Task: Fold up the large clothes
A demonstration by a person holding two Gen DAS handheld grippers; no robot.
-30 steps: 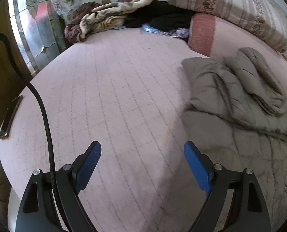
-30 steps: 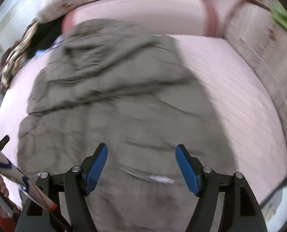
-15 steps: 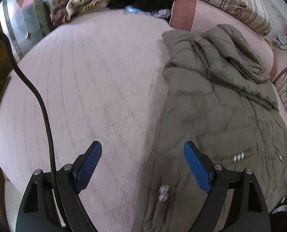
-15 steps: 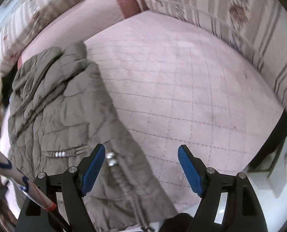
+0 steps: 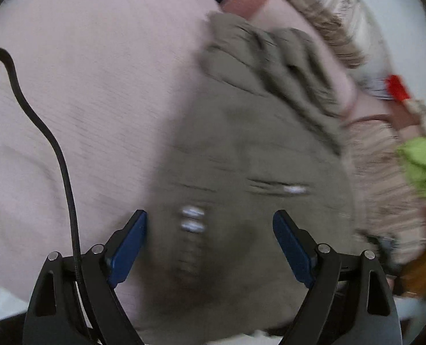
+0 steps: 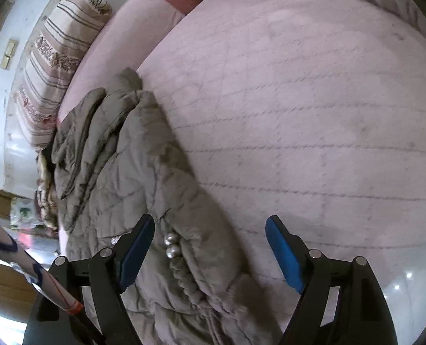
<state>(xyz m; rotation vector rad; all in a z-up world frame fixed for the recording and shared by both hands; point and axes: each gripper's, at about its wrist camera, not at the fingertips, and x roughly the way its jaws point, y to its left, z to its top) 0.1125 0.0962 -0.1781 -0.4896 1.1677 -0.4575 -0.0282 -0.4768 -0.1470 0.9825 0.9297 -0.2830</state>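
Observation:
A large grey-brown quilted jacket (image 5: 247,149) lies on a pink quilted bed (image 5: 83,100), hood end far, hem near. Its silver snaps (image 5: 192,221) show between my left gripper's pads; the left view is blurred. My left gripper (image 5: 210,230) is open and empty over the jacket's near part. In the right wrist view the jacket (image 6: 121,158) lies at the left, with silver snaps (image 6: 169,244) beside the left pad. My right gripper (image 6: 210,235) is open and empty above the jacket's right edge and the bed (image 6: 313,100).
Striped pillows (image 6: 52,57) and a pink bolster (image 6: 126,28) line the head of the bed. A green cloth (image 5: 422,164) and a red item (image 5: 396,86) lie at the right. A black cable (image 5: 55,149) hangs at the left. The bed's near edge is close below both grippers.
Both views have swung over the jacket. The left gripper moved right, from bare bed to above the jacket's snaps. The right gripper moved to the jacket's right edge. Both stayed open.

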